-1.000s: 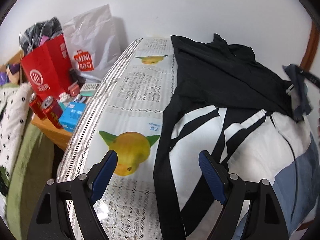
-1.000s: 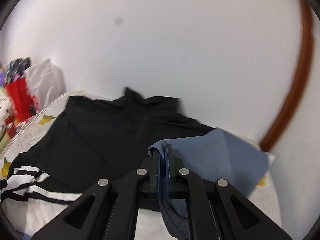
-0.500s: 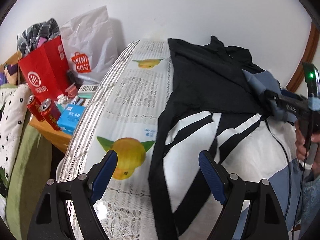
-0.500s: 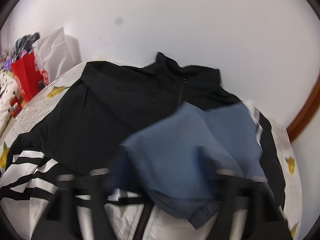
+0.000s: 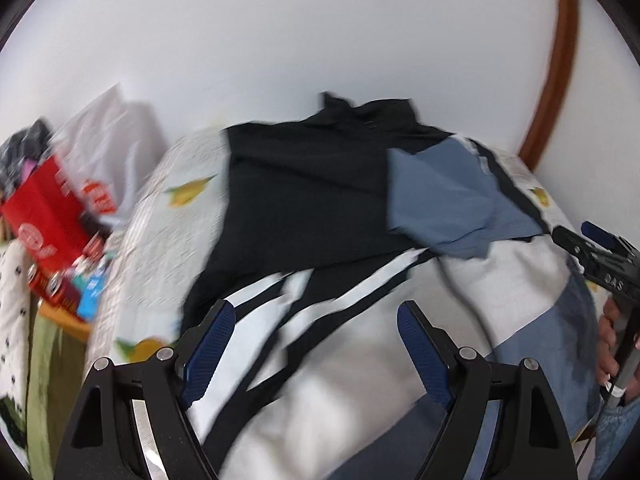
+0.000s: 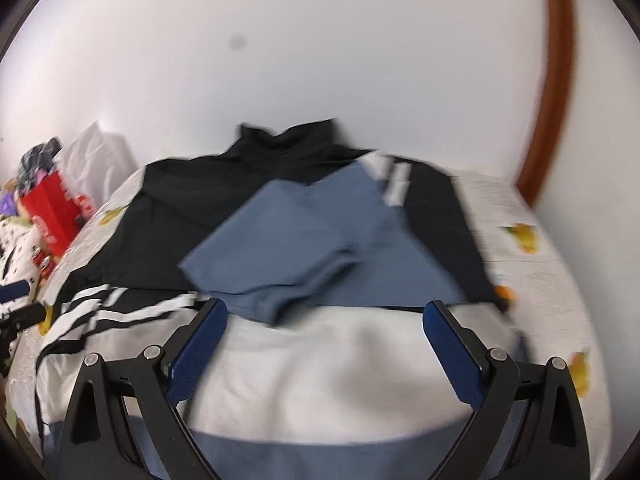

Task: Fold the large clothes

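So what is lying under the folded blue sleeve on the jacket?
The blue sleeve lies across the jacket, over its black chest panel, with the cuff end reaching the white lower panel. The zipper and whatever else sits beneath the sleeve are covered, so they cannot be seen.

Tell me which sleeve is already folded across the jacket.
The blue sleeve on the jacket's right side lies across its black chest; the striped sleeve remains spread out.

Both wrist views look forward, close over the jacket (image 5: pixel 304 200) (shared) toward the wall (image 6: pixel 320 60); left view sits further left.
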### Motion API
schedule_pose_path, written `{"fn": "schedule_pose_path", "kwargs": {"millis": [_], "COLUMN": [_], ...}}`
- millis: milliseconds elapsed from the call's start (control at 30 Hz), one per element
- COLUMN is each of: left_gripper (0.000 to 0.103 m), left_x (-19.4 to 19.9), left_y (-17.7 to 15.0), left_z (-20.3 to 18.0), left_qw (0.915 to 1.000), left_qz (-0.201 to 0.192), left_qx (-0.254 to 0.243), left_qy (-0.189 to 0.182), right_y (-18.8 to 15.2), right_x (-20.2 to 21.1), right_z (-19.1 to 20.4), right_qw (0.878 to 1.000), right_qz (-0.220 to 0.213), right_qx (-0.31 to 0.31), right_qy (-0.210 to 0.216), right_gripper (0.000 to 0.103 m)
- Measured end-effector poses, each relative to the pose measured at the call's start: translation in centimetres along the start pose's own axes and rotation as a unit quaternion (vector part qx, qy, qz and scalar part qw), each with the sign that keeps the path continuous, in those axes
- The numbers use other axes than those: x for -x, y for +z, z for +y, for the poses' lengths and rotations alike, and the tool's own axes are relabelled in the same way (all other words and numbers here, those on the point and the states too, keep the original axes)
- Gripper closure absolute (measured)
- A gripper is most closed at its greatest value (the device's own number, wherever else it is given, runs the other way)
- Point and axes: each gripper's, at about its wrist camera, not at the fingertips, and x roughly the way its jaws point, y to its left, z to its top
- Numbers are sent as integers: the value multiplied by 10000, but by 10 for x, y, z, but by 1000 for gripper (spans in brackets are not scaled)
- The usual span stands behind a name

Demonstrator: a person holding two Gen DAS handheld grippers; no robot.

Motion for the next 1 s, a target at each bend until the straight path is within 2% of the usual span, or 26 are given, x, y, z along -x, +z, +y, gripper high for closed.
{"fn": "schedule_pose_path", "kwargs": {"millis": [167, 267, 400, 533, 567, 700, 833, 1000], "left_gripper": [21, 21, 21, 21, 21, 36, 38, 39], "left_x": [-19, -38, -66, -95, -104, -132, -154, -163], "left_y": [28, 40, 49, 51, 51, 49, 43, 37], "left_z": [-55, -85, -123, -156, -163, -181, -191, -204], "left_qw": [9993, 9982, 9960, 9925, 9914, 9880, 9858, 9818], "left_qz": [68, 196, 321, 434, 457, 681, 860, 796], "left_qx": [-270, -325, -563, -947, -1041, -1210, -1295, -1680], "left_qy": [-229, -454, -611, -642, -648, -681, -634, -393], "right_y": [-5, -11, -24, -35, -38, -47, -52, -52], "right_x": [26, 31, 32, 31, 30, 19, 11, 4], "right_z": [-63, -95, -140, -171, -175, -188, -193, -188], "right_qw": [9992, 9974, 9942, 9923, 9920, 9907, 9905, 9910], "right_qz": [85, 177, 332, 394, 408, 523, 576, 612], "right_qx": [-241, -400, -679, -798, -824, -842, -878, -818], "right_qy": [-313, -564, -767, -866, -868, -929, -890, -861], "right_gripper": [7, 16, 34, 37, 37, 37, 37, 37]}}
